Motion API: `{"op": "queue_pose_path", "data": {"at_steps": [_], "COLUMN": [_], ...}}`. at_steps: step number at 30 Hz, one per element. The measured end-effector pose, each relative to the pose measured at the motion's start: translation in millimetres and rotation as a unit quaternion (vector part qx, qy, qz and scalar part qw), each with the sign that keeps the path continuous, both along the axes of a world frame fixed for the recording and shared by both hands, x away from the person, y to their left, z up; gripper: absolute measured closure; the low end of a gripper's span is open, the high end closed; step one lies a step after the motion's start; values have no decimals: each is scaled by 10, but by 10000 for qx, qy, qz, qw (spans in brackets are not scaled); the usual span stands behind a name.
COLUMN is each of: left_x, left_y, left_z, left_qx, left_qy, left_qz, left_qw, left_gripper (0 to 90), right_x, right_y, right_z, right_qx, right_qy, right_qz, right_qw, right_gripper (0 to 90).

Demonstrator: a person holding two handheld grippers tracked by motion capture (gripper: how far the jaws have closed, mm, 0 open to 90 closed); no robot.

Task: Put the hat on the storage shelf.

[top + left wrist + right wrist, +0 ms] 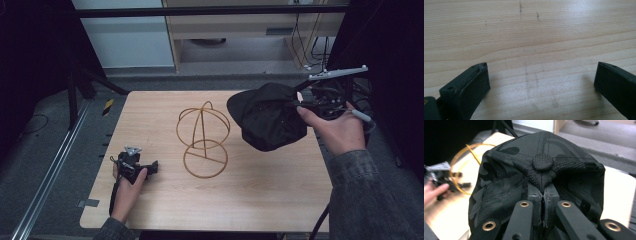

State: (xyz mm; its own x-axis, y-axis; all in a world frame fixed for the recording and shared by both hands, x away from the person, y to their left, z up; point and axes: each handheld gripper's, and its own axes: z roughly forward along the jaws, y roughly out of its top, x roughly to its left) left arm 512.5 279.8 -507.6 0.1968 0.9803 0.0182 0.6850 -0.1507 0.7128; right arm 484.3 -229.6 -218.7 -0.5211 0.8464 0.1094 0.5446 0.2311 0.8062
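Pale wooden table (280,200): gold wire hat stand (204,140) at centre. Right gripper (544,195) clamps black fabric cap (267,117) aloft; left gripper (541,82) wide, low over bare wood.

Wooden table (280,200) — wire stand (204,141) on it, seemingly alone.

The black cap (268,117), camouflage-patterned with a round button on its crown, hangs in the air just right of the wire stand (203,139), pinched by its fabric near the button.
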Motion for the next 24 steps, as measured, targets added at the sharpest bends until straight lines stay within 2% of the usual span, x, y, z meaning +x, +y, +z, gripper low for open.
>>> {"op": "queue_pose_path", "data": {"at_steps": [7,24], "left_x": [0,-1], "left_y": [-3,-6], "left_z": [0,0], "left_qx": [-1,-3], "left_qy": [-3,1], "left_qz": [-9,-28], "left_qw": [10000,10000], "left_gripper": [0,0], "right_x": [-42,-68], "right_y": [185,377], "right_z": [161,285], "right_qx": [49,178], "right_qy": [-244,-394], "right_qz": [178,369], "right_qw": [9995,9984], "right_gripper": [871,870]}}
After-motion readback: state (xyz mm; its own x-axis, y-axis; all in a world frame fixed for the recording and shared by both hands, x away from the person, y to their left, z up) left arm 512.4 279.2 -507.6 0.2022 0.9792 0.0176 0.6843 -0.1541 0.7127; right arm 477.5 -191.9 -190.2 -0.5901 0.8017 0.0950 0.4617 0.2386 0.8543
